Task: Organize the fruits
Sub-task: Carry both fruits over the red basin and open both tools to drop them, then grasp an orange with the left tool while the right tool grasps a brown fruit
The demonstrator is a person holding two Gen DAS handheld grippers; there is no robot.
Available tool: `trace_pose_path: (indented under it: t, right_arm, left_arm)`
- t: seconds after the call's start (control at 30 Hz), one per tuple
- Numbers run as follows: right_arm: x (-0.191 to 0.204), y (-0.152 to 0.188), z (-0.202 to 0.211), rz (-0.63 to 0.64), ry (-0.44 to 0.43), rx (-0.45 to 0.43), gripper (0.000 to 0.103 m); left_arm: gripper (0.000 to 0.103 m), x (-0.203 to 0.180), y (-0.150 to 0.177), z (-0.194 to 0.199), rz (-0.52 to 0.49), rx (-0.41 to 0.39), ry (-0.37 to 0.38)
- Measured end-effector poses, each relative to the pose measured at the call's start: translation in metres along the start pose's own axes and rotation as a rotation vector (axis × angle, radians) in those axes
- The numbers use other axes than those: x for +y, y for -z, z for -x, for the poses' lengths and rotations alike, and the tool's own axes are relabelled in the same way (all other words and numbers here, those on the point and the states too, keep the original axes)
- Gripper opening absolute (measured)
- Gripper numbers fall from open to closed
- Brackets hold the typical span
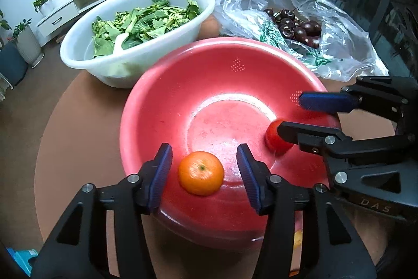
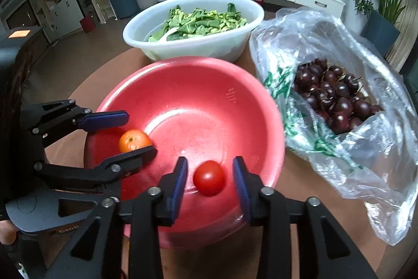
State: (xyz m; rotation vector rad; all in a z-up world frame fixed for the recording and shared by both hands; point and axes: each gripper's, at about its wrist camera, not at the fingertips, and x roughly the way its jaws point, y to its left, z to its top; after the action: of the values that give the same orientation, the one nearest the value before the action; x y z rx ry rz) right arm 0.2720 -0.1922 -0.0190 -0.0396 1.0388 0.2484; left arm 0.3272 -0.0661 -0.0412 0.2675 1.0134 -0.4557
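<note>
Through my left wrist camera, my left gripper (image 1: 204,174) hangs released over the red basin (image 1: 162,106), its pads either side of the orange (image 1: 201,173) without touching it; my right gripper (image 1: 290,114) reaches in from the right. Through my right wrist camera, those jaws stand spread around the tomato (image 2: 209,177), clear of it. Cherries (image 2: 337,98) sit in the plastic bag (image 2: 365,174) beside the basin.

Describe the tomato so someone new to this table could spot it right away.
Find the big round red plastic basin in front of the white tub of leafy greens. Two fruits lie inside; the tomato is the smooth glossy red one between the open right gripper, not the orange tangerine.
</note>
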Motion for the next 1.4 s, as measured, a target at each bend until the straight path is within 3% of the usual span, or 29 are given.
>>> trace_pose_path:
  t: [0.17, 0.27, 0.53, 0.67, 0.87, 1.03, 1.1, 1.17, 1.23, 1.4]
  right_arm:
    - [-0.003, 0.003, 0.02, -0.018, -0.016, -0.039, 0.063]
    - [-0.002, 0.013, 0.045, -0.016, -0.007, -0.089, 0.066]
    - [0.005, 0.095, 0.112, -0.073, -0.063, -0.195, 0.07]
    - [0.01, 0.141, 0.129, -0.128, -0.07, -0.213, 0.073]
    - [0.027, 0.194, 0.139, -0.16, -0.073, -0.221, 0.073]
    - [0.032, 0.215, 0.143, -0.195, -0.099, -0.229, 0.073]
    - [0.034, 0.219, 0.143, -0.194, -0.096, -0.222, 0.073]
    - [0.034, 0.223, 0.141, -0.199, -0.096, -0.218, 0.073]
    - [0.035, 0.227, 0.141, -0.205, -0.1, -0.215, 0.073]
    - [0.037, 0.231, 0.139, -0.199, -0.105, -0.211, 0.073]
  left_arm:
    - [0.067, 0.008, 0.006, 0.028, 0.038, -0.05, 0.022]
    - [0.072, 0.009, 0.019, 0.058, 0.064, -0.107, 0.05]
    - [0.09, -0.007, 0.11, 0.137, 0.143, -0.219, 0.106]
    - [0.09, -0.029, 0.172, 0.159, 0.181, -0.217, 0.096]
    - [0.09, -0.076, 0.236, 0.154, 0.153, -0.14, 0.065]
    - [0.089, -0.103, 0.252, 0.143, 0.106, -0.127, 0.01]
    - [0.082, -0.11, 0.252, 0.14, 0.081, -0.129, -0.004]
    - [0.066, -0.113, 0.25, 0.133, 0.072, -0.115, -0.003]
    - [0.059, -0.114, 0.249, 0.126, 0.073, -0.091, 0.003]
    - [0.059, -0.118, 0.242, 0.119, 0.065, -0.085, 0.014]
